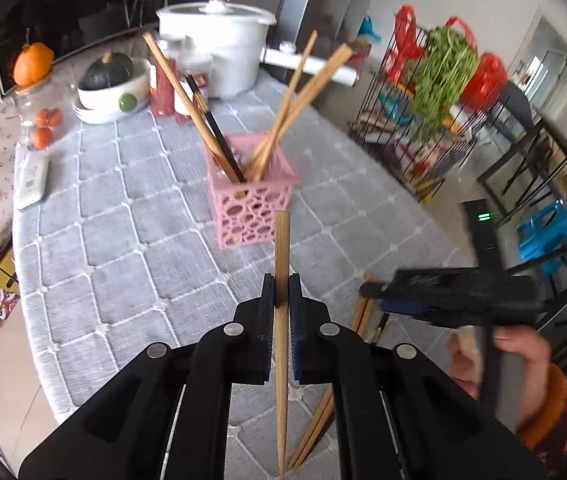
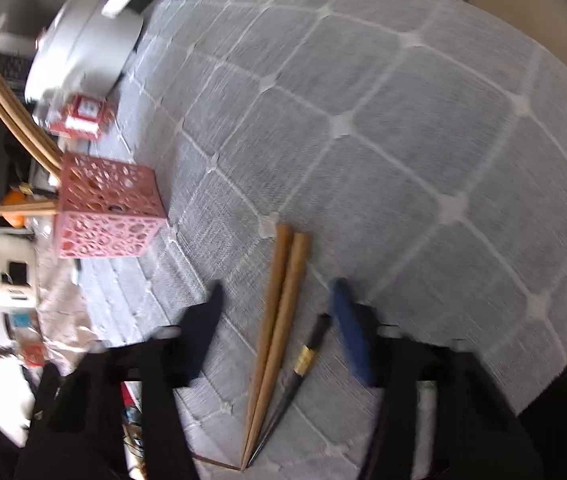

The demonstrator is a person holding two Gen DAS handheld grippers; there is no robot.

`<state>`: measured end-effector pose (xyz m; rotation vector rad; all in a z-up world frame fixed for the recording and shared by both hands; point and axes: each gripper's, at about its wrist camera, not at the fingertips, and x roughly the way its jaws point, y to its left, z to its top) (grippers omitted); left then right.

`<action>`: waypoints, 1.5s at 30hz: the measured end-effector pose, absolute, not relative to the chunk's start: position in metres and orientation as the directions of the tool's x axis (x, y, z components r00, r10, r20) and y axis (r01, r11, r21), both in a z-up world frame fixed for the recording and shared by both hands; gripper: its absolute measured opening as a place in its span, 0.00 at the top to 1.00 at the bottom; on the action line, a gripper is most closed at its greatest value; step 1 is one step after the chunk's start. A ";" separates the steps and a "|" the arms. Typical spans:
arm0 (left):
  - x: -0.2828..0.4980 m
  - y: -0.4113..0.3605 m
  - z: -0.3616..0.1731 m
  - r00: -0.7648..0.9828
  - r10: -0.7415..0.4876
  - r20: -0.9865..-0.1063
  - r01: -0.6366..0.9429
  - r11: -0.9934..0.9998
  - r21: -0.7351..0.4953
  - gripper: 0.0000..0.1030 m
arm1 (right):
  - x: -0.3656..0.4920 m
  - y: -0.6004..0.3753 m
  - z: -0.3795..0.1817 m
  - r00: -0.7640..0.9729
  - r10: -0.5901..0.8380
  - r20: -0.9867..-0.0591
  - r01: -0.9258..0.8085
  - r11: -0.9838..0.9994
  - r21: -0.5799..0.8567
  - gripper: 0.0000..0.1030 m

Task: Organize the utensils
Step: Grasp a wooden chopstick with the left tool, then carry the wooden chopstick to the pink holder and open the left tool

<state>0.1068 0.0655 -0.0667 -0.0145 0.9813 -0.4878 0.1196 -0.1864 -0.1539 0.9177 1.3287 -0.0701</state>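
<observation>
My left gripper (image 1: 282, 292) is shut on a wooden chopstick (image 1: 282, 248) and holds it upright above the table, just in front of the pink perforated holder (image 1: 251, 204). The holder has several wooden chopsticks (image 1: 303, 96) and a black one in it. It also shows in the right wrist view (image 2: 103, 208). My right gripper (image 2: 277, 290) is open and hovers low over two wooden chopsticks (image 2: 279, 320) and a black chopstick (image 2: 303, 360) lying on the grey quilted tablecloth (image 2: 403, 140). In the left wrist view the right gripper (image 1: 371, 292) is at the right.
A white pot (image 1: 219, 44), a bowl with a squash (image 1: 111, 84), a red jar (image 1: 161, 92), a jar of oranges (image 1: 41, 120) and a remote (image 1: 33, 180) stand at the back. A wire rack (image 1: 423, 112) and chairs (image 1: 543, 184) are to the right of the table.
</observation>
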 end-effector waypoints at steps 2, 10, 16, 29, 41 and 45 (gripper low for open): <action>0.105 0.067 -0.065 0.459 -0.410 -0.788 0.390 0.890 -0.235 0.94 | 0.124 -0.181 -0.159 0.271 0.439 -0.857 0.533 0.673 0.513 0.81; 0.105 0.082 -0.056 0.475 -0.420 -0.773 0.370 0.893 -0.257 0.94 | 0.125 -0.179 -0.157 0.347 0.420 -0.839 0.510 0.666 0.544 0.92; 0.094 0.090 -0.034 0.521 -0.434 -0.735 0.369 0.891 -0.264 0.94 | 0.105 -0.190 -0.100 0.454 0.414 -0.789 0.412 0.688 0.597 0.93; 0.098 0.064 0.090 0.710 -0.422 -0.564 0.368 0.905 -0.214 0.94 | 0.070 -0.246 0.089 0.719 0.375 -0.586 0.164 0.727 0.667 0.93; 0.181 0.059 0.085 0.806 -0.249 -0.537 0.164 0.966 -0.200 0.94 | 0.111 -0.270 0.129 0.804 0.336 -0.491 0.124 0.713 0.690 0.92; 0.201 0.062 0.045 0.746 -0.235 -0.624 0.124 0.968 -0.216 0.88 | 0.128 -0.264 0.115 0.787 0.350 -0.509 0.136 0.706 0.695 0.92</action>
